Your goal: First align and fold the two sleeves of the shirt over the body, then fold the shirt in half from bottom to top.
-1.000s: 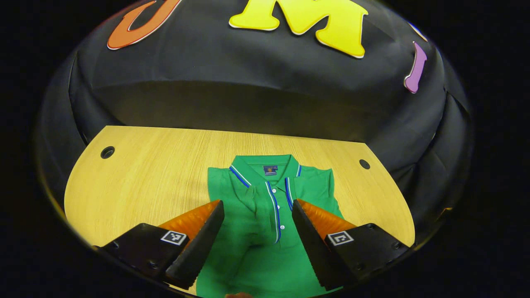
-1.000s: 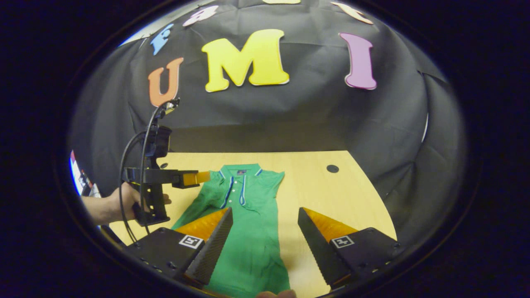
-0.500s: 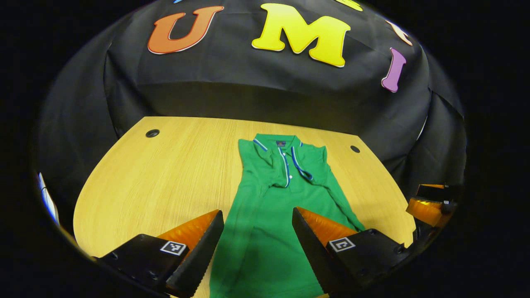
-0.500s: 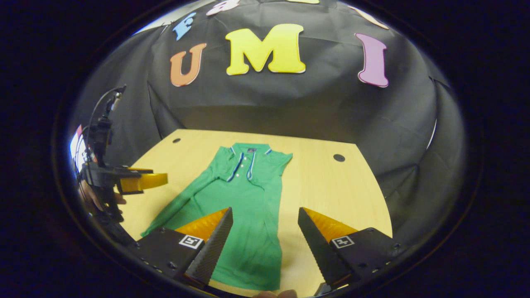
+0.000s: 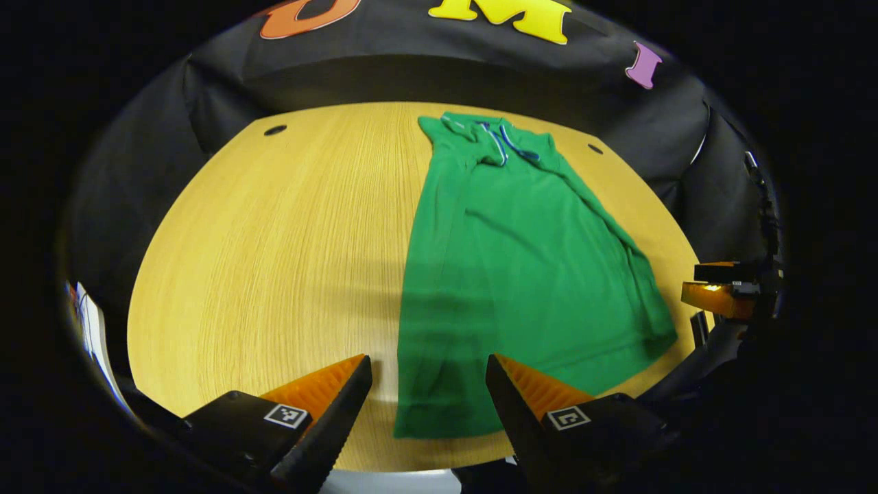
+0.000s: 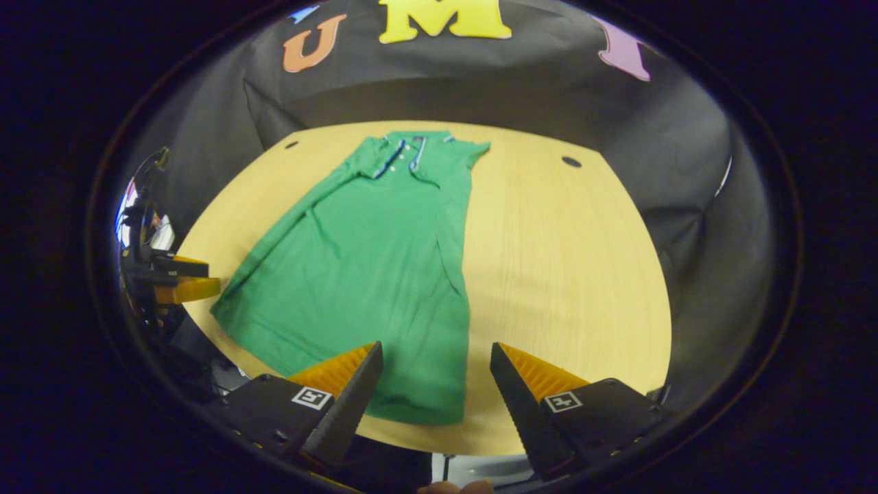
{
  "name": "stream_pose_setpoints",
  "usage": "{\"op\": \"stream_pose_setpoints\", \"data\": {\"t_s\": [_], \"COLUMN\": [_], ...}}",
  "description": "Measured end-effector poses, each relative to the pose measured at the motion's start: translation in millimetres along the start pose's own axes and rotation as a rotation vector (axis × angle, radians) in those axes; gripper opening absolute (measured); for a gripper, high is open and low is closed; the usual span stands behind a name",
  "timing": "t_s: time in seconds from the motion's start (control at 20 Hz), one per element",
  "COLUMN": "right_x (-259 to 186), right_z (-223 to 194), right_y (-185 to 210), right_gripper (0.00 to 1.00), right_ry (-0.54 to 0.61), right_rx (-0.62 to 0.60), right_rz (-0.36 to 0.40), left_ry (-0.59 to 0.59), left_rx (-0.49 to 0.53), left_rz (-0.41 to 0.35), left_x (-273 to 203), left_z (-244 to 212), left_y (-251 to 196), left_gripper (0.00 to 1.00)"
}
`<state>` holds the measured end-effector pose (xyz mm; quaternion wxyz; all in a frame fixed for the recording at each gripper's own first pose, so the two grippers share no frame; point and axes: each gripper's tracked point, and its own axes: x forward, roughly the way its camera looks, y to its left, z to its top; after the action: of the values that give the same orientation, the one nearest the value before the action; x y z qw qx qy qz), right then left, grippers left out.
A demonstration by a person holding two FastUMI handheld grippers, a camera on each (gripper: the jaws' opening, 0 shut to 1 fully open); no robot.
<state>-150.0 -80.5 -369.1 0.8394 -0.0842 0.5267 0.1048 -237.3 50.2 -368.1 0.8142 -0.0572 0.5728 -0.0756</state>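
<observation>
While the green short-sleeved polo shirt with blue-and-white collar trim lies flat on the pale wooden bench, collar toward the far edge and both sleeves folded in over the body, no container shows. The left gripper hangs above the near bench edge, jaws spread and empty, with the shirt's near-left hem corner between them. The right gripper has its jaws released over the near-right hem corner. Compared with half a second ago, both grippers have pulled back toward the near edge, so the whole shirt now shows.
</observation>
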Motion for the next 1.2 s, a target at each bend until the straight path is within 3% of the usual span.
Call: {"op": "stream_pose_setpoints", "data": {"t_s": [0.5, 0.8, 1.0, 1.1, 1.2], "right_x": [29, 33, 32, 33, 34], "right_z": [-43, -49, -46, -48, -46], "right_y": [4, 4, 5, 11, 19], "right_gripper": [0.97, 0.96, 0.93, 0.64, 0.35], "right_ry": [0.143, 0.171, 0.18, 0.193, 0.189], "right_rx": [-0.029, 0.029, 0.028, 0.028, 0.018], "right_rz": [-0.019, -0.001, 0.006, 0.017, 0.048], "left_ry": [0.066, 0.116, 0.145, 0.151, 0.153], "left_rx": [0.015, 0.06, 0.003, -0.015, -0.015], "left_rz": [0.043, 0.087, 0.119, 0.124, 0.114], "left_x": [14, 20, 19, 19, 18], "left_z": [-24, -30, -31, -35, -35], "left_y": [15, 19, 16, 12, 6], "left_gripper": [1.0, 1.0, 1.0, 1.0, 0.86]}}
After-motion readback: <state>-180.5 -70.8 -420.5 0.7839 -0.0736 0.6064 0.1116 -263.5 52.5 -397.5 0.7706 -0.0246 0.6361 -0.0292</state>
